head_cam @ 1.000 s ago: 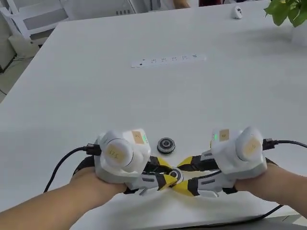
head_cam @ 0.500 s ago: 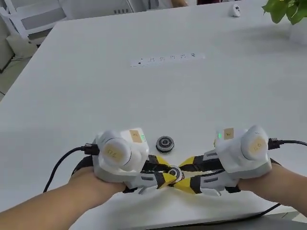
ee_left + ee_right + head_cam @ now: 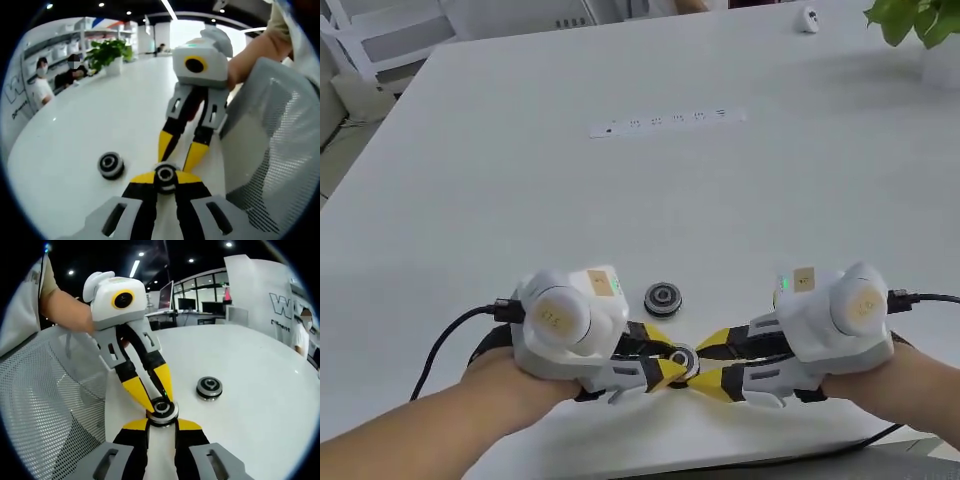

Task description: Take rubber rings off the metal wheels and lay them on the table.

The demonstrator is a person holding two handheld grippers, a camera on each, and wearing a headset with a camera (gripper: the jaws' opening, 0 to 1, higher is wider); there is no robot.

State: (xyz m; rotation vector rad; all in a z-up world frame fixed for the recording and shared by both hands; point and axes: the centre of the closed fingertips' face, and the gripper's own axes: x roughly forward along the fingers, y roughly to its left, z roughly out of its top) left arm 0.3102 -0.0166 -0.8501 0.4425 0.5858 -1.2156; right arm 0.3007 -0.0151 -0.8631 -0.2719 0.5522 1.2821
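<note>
- Right hand has eased outward a touch over the last second, while the left gripper (image 3: 665,362) holds about the same spot. The view itself has also drifted a little.
- Both grippers meet nose to nose on the held wheel (image 3: 680,358), low over the near edge of the desk (image 3: 620,200). Whether it rests on the surface I cannot tell.
- Left jaws are closed onto the wheel, one yellow tip on each side of it in the left gripper view.
- The right gripper (image 3: 697,365) comes in from the opposite side with its jaws nipped onto the same wheel. Whether they bite the dark rubber ring (image 3: 173,414) or the metal, I cannot tell.
- Here is the relation that counts: the wheel lies flat with its hub facing up, dead centre between the two sets of jaws. Neither hand is nearer, and the grippers oppose each other along a left-to-right line.
- My read is that any peel will have to go along that line, one side anchoring and the other drawing away.
- Both forearms sit low, and the grippers angle inward in a shallow V.
- The second wheel (image 3: 663,296) lies flat just beyond the pair, apart from the jaws, with its ring on.
</note>
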